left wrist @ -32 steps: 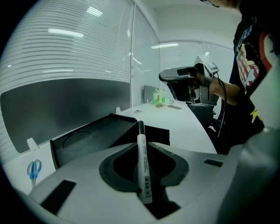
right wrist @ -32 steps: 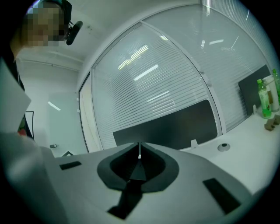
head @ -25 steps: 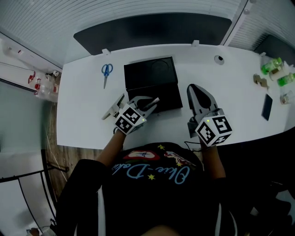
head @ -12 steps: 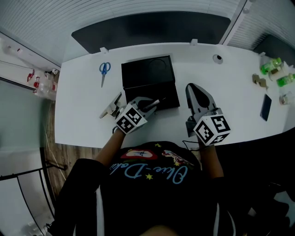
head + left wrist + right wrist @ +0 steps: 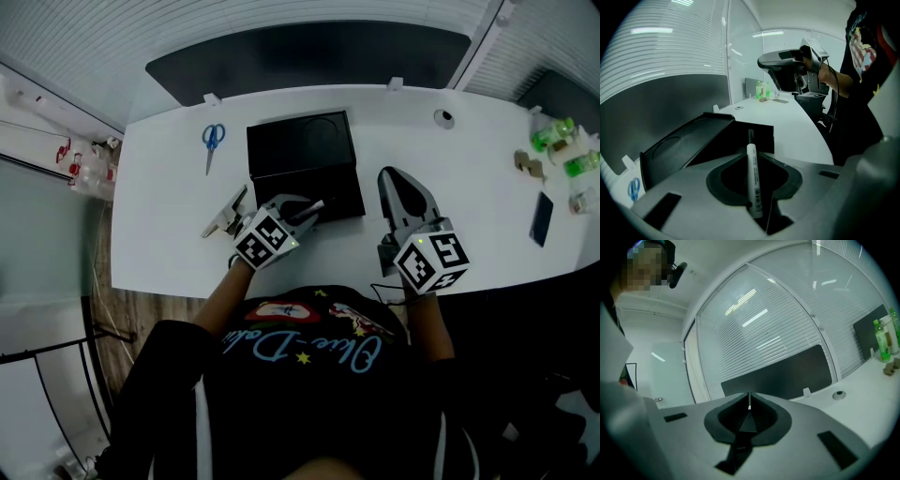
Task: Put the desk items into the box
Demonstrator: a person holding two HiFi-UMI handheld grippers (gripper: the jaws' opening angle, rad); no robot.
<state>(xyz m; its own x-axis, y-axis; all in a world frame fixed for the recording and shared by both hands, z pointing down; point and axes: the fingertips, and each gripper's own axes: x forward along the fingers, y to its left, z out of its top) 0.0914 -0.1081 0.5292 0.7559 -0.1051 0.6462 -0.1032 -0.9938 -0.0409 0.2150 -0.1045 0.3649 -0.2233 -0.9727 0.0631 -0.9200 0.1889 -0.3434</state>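
White marker [image 5: 753,178] pinched in left tool [image 5: 298,211] near black box [image 5: 305,155]; right tool [image 5: 749,401] pressed together, empty.

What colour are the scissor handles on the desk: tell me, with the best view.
Blue. The scissors show best in the head view.

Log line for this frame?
left tool: shut on marker, at box | right tool: shut, empty | scissors: on desk, left of box

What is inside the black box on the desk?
No item can be made out inside the black box; its interior is dark. The left tongs hold a marker at its near edge, covering part of the inside.
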